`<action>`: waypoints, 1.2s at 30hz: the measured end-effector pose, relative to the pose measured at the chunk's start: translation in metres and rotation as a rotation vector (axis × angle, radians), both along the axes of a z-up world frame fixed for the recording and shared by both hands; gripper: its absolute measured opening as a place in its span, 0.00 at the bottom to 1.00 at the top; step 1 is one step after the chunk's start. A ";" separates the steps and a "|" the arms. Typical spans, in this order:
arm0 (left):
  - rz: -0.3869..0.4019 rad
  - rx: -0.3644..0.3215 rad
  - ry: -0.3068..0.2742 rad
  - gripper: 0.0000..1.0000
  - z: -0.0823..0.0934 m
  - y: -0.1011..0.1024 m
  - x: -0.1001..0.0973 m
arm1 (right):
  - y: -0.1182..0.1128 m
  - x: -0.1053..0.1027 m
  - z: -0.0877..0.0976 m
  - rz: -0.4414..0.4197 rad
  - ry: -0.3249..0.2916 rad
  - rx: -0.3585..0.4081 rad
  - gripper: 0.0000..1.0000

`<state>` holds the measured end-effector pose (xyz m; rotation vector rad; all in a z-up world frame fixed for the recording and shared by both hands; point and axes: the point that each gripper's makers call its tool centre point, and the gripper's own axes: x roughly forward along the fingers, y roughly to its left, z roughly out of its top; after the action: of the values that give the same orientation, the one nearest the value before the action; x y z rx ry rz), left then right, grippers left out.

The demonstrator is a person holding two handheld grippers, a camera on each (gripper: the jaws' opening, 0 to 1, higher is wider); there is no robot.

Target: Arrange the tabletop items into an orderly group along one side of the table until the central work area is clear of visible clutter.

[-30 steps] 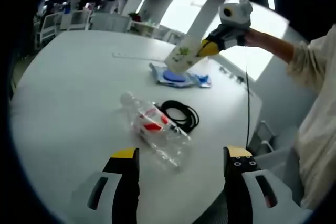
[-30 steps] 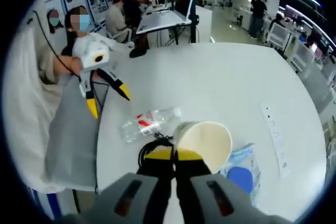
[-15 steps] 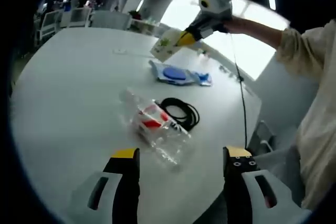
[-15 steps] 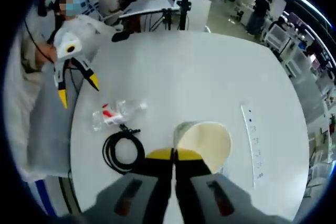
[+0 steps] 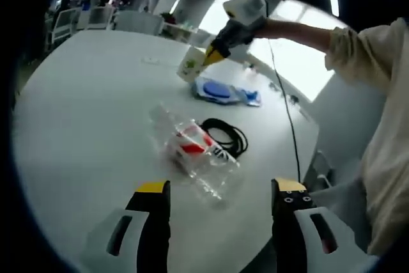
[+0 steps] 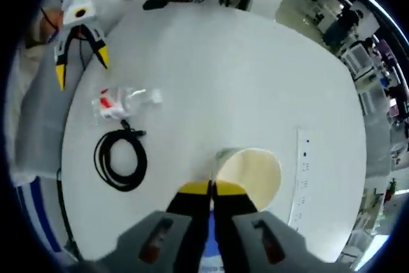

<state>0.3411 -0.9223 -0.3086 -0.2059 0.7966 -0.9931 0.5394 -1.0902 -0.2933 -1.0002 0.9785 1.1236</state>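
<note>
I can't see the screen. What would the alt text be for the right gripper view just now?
The right gripper, shut on the rim of a paper cup, holds it above a round white table. On the table lie a crushed plastic bottle and a coiled black cable, with the left gripper open near them.

Clear crinkled plastic bottle, matt paper cup, smooth white table

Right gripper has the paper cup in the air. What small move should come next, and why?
Probably carry the paper cup on toward the table edge near the power strip and lower it. The right gripper is shut on its rim above bare table, while the left gripper hangs open over the bottle and cable.
</note>
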 end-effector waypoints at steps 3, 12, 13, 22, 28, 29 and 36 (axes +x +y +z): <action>0.007 -0.008 0.006 0.61 -0.001 -0.001 0.000 | 0.001 0.003 -0.004 0.015 0.013 -0.016 0.00; 0.024 -0.018 0.014 0.60 -0.003 0.002 0.002 | 0.000 0.006 -0.013 0.059 0.055 -0.065 0.00; 0.025 -0.017 0.016 0.60 -0.004 0.003 0.003 | -0.001 0.006 -0.014 0.064 0.057 -0.071 0.00; 0.042 -0.029 0.023 0.60 -0.007 0.008 0.007 | -0.005 0.008 -0.023 0.097 0.071 -0.117 0.00; 0.044 -0.032 0.026 0.60 -0.008 0.007 0.007 | -0.003 0.009 -0.025 0.105 0.069 -0.113 0.00; 0.045 -0.032 0.027 0.60 -0.009 0.007 0.007 | -0.003 0.009 -0.026 0.105 0.072 -0.116 0.00; 0.046 -0.034 0.033 0.60 -0.011 0.006 0.006 | 0.001 0.006 -0.025 0.079 0.092 -0.081 0.00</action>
<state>0.3476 -0.9161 -0.3194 -0.2698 0.8022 -0.9622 0.5450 -1.0893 -0.3184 -1.0678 1.0727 1.2127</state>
